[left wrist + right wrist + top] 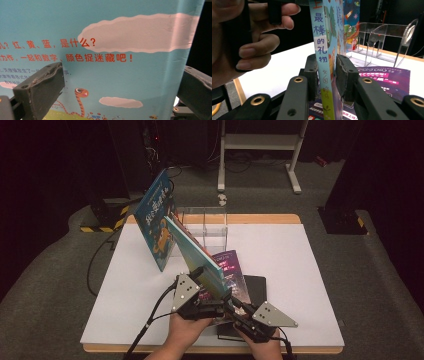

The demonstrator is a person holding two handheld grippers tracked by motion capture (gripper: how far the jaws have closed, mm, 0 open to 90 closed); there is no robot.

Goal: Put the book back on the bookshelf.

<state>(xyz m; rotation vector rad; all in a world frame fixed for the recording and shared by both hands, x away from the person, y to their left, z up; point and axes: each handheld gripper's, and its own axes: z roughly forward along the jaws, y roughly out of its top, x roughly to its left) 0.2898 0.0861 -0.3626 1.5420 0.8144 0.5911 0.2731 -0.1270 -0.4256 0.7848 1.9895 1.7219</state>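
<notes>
The light-blue picture book (197, 257) is held on edge above the near half of the counter (280, 255), in front of the clear acrylic rack (202, 227), where a darker blue book (155, 220) already leans. The right claw (327, 72) pinches the book's spine near its bottom, its 2 jaws closed against both covers. The left claw (120, 87) spans the back cover, jaws well apart on either side; whether they press on it I cannot tell. To do this well, keep the book upright, carry it clear of the purple book (230, 270) lying flat, and aim it at an open slot beside the leaning book.
</notes>
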